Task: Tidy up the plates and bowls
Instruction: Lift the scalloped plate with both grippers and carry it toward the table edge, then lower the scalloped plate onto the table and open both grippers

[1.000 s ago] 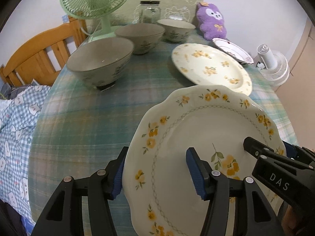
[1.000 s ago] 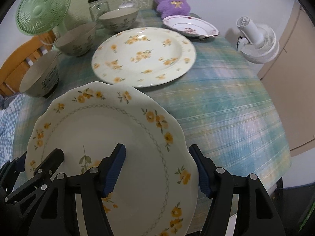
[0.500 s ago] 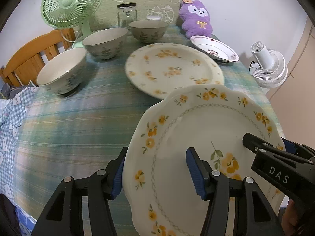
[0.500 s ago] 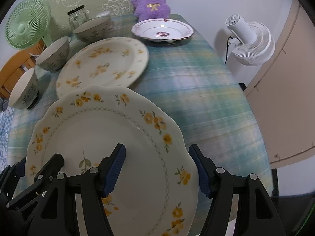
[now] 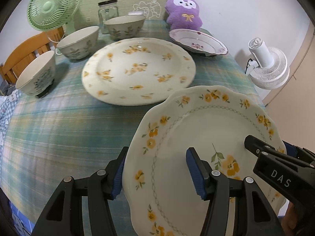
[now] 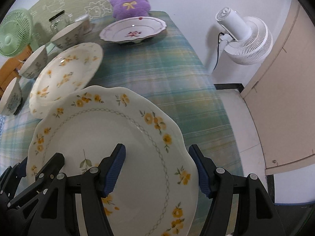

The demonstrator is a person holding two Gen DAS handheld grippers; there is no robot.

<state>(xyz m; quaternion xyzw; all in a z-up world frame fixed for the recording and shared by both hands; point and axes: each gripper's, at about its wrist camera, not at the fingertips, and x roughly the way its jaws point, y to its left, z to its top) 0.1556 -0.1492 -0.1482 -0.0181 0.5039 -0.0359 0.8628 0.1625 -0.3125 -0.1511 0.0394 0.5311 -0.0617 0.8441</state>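
A scalloped plate with yellow flowers (image 5: pixel 206 122) (image 6: pixel 110 129) hangs above the plaid tablecloth (image 5: pixel 59 127). My left gripper (image 5: pixel 156 157) is shut on its left rim and my right gripper (image 6: pixel 157 151) is shut on its right rim. A large deep plate with yellow flowers (image 5: pixel 137 70) (image 6: pixel 67 72) lies on the table just beyond the held plate. A white dish with a red pattern (image 5: pixel 196 41) (image 6: pixel 133 29) sits at the back right. Three flowered bowls (image 5: pixel 36 74) (image 5: pixel 78 41) (image 5: pixel 124 26) stand in a row along the back left.
A green fan (image 5: pixel 53 5), a glass jar (image 5: pixel 108 9) and a purple plush toy (image 5: pixel 184 9) stand at the table's far end. A wooden chair (image 5: pixel 25 51) is at the left. A white floor fan (image 6: pixel 246 37) and a beige door (image 6: pixel 285 78) lie past the table's right edge.
Both grippers have carried the scalloped plate to the right across the table. The bowls and the large plate have slid leftward in view, and the table's right edge and floor now show.
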